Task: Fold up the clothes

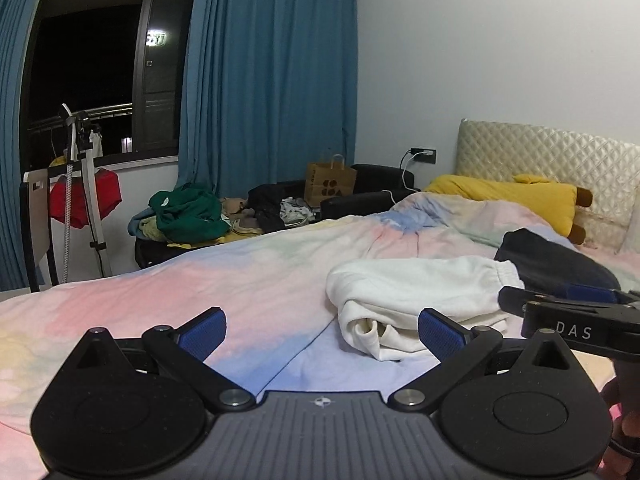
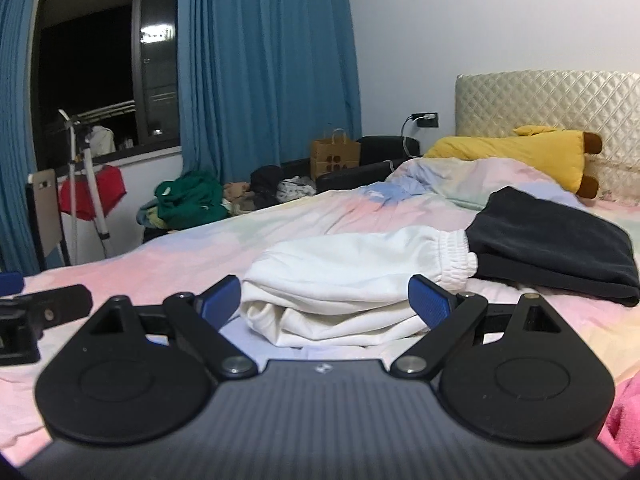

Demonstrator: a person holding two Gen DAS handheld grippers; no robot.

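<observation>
Left wrist view: left gripper (image 1: pixel 322 330) hangs low over the pastel bedcover (image 1: pixel 240 280), jaws spread wide, nothing between them.
Right wrist view: right gripper (image 2: pixel 325 300) sits with jaws equally wide apart and unloaded; the white garment (image 2: pixel 352 280) lies just ahead of its fingertips, not touching as far as can be told.
White garment, position: middle of the bed, elastic cuff or waistband (image 2: pixel 456 258) turned toward the headboard (image 2: pixel 552 108).
White garment, condition: doubled over in several layers, near edge rounded and uneven, layers slightly offset. Judged a rough fold rather than a squared one.
Dark garment (image 2: pixel 552 248): flat, compact stack touching the white garment's elastic end. Judged complete.
Done so far: one dark item folded; white item folded at least once.
Remaining, white item: possibly one more fold or a tidy of the near edge; the far side is hidden.
Remaining, other items: loose pile of clothes (image 1: pixel 188 216) beyond the bed's far edge, green on top, unfolded.
Pink fabric (image 2: pixel 624 412): at the right gripper's lower right; type unclear.
Overall progress: early, most clothing untouched.
</observation>
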